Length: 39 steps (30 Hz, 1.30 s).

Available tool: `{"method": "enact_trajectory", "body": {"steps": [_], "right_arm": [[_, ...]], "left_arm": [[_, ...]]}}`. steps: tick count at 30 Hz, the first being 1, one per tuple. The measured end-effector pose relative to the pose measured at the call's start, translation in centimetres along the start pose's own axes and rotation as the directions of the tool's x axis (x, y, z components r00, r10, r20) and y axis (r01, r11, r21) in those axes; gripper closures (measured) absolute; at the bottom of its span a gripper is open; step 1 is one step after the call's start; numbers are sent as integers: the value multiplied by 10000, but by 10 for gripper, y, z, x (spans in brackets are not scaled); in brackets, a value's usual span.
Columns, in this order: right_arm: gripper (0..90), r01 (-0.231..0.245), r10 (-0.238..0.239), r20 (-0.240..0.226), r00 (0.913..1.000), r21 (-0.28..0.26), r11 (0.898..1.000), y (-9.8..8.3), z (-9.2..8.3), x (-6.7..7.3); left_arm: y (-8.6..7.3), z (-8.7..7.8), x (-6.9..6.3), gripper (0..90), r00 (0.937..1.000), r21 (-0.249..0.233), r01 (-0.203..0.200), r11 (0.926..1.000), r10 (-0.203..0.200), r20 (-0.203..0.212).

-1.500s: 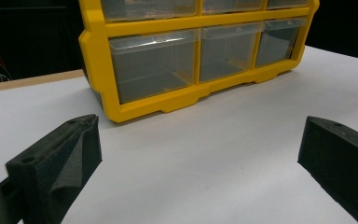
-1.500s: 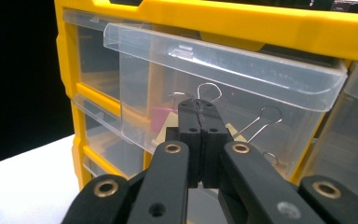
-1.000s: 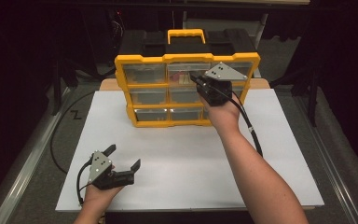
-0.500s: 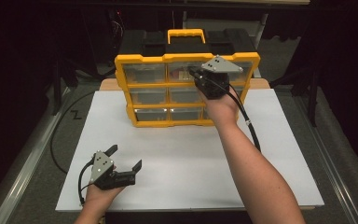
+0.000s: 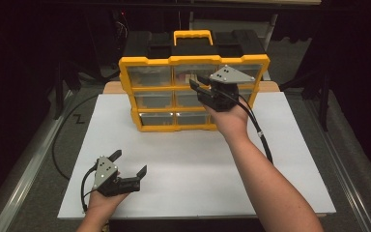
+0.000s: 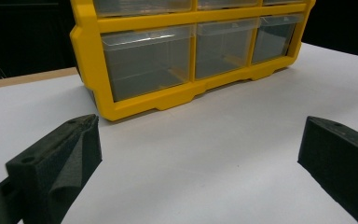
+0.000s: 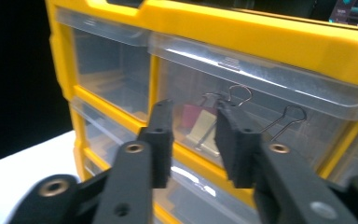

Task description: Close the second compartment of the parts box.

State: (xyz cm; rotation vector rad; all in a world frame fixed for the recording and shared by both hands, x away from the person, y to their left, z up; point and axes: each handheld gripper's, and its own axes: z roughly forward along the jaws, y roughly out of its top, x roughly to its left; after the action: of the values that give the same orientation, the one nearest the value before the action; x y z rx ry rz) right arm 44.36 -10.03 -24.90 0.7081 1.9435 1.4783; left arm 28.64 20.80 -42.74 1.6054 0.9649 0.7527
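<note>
Right gripper risen to top-middle drawer, fingers parted

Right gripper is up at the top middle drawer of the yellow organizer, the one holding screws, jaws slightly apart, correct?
Not screws. The right gripper view shows binder clips behind that clear drawer of the organizer. The right gripper is there, jaws slightly apart.

Blk grippers — grey plates, blk cables.

Left gripper low and near, fingers wide apart; right gripper outstretched, fingers narrowly parted.
</note>
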Motion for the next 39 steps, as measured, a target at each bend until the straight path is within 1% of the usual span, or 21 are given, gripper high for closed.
{"method": "enact_trajectory", "body": {"steps": [3, 6, 10, 14, 16, 18, 20, 21, 23, 25, 28, 30, 33, 35, 39], "right_arm": [[539, -253, 260, -357, 9990, 213, 9995, -5, -6, 1], [462, -356, 363, -628, 9974, 123, 9993, -14, -14, 4], [330, -306, 338, -917, 9952, 370, 9988, -26, -22, 6], [223, -272, 329, -1200, 9922, 482, 9985, -40, -30, 8], [158, -251, 319, -1221, 9920, 567, 9981, -47, -34, 9], [114, -225, 298, -1211, 9922, 617, 9978, -54, -38, 10], [33, -281, 351, -1127, 9930, 629, 9976, -61, -43, 10], [10, -297, 366, -1077, 9935, 646, 9975, -65, -45, 11], [9, -305, 369, -1053, 9938, 622, 9976, -72, -51, 10], [9, -385, 453, -1133, 9925, 619, 9973, -80, -57, 9], [8, -649, 731, -1273, 9892, 678, 9956, -91, -65, 7], [8, -598, 674, -1168, 9909, 669, 9960, -99, -72, 5], [8, -552, 637, -1056, 9924, 811, 9952, -112, -79, 3], [8, -601, 697, -1015, 9924, 955, 9936, -122, -85, 0], [8, -557, 655, -745, 9951, 1269, 9904, -143, -95, -3]], "left_arm": [[0, 0, 0, 3, 10000, -2, -4, 10000, 4, -23], [0, 0, 0, 3, 10000, -18, -2, 10000, 2, -66], [0, 1, 0, 3, 9999, 42, -92, 9999, 92, -71], [0, 2, 0, 3, 9999, 71, -101, 9999, 101, -74], [0, 2, -1, 3, 9999, 71, -114, 9999, 114, -75], [0, 2, 0, 3, 9999, 91, -123, 9999, 124, -80], [0, 2, 0, 3, 9999, 100, -118, 9999, 119, -108], [0, 2, 0, 3, 9999, 98, -110, 9999, 112, -121], [0, 2, 0, 3, 9998, 119, -116, 9999, 117, -130], [0, 3, 0, 3, 9998, 140, -136, 9998, 138, -128], [-1, 3, -1, 3, 9998, 141, -123, 9998, 124, -137], [-1, 3, -1, 3, 9998, 167, -141, 9998, 144, -135], [-1, 4, -1, 3, 9997, 207, -149, 9997, 152, -166], [-1, 4, -1, 3, 9997, 187, -142, 9997, 145, -174], [-1, 3, -1, 3, 9997, 200, -158, 9997, 162, -199]]}}
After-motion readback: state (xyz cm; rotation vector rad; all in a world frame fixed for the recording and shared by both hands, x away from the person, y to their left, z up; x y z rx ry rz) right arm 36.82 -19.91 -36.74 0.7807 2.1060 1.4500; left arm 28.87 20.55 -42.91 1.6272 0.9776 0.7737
